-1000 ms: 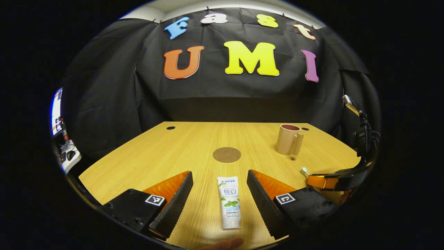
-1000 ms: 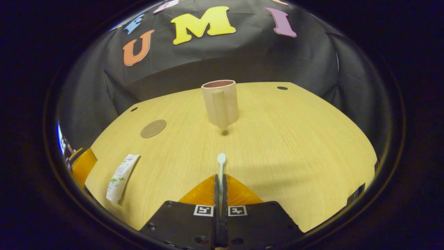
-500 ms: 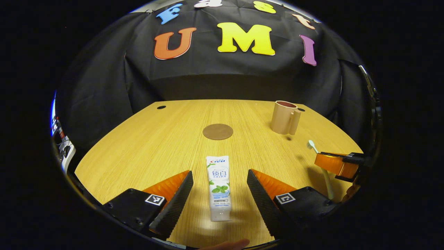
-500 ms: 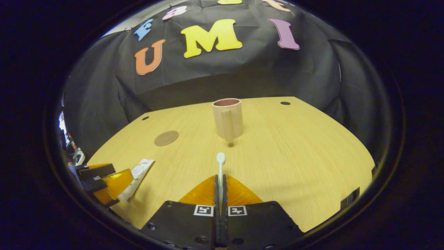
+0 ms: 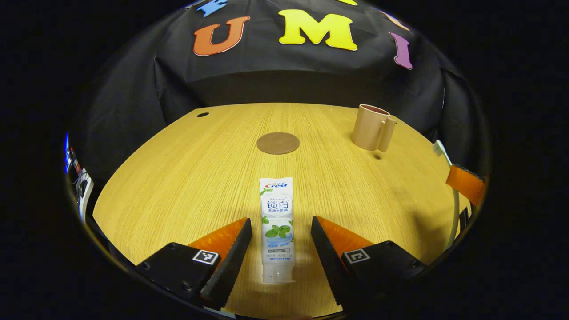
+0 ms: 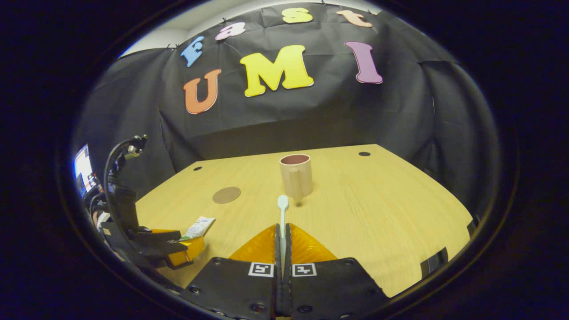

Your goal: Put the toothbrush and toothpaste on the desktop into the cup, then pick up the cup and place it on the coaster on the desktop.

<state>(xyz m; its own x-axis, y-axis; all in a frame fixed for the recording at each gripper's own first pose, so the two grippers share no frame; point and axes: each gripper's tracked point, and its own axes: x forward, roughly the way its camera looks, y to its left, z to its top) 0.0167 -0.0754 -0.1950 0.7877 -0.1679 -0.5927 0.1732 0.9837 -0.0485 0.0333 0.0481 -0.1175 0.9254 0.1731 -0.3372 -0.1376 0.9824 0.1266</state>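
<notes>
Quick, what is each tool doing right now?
Left tool: open, either side of the toothpaste.
Right tool: shut on the toothbrush.

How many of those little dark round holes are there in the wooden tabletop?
2. One dark round hole sits near the far left corner of the light wooden tabletop, the other hole near the far right corner, behind the beige handled cup. Others may be hidden.
</notes>
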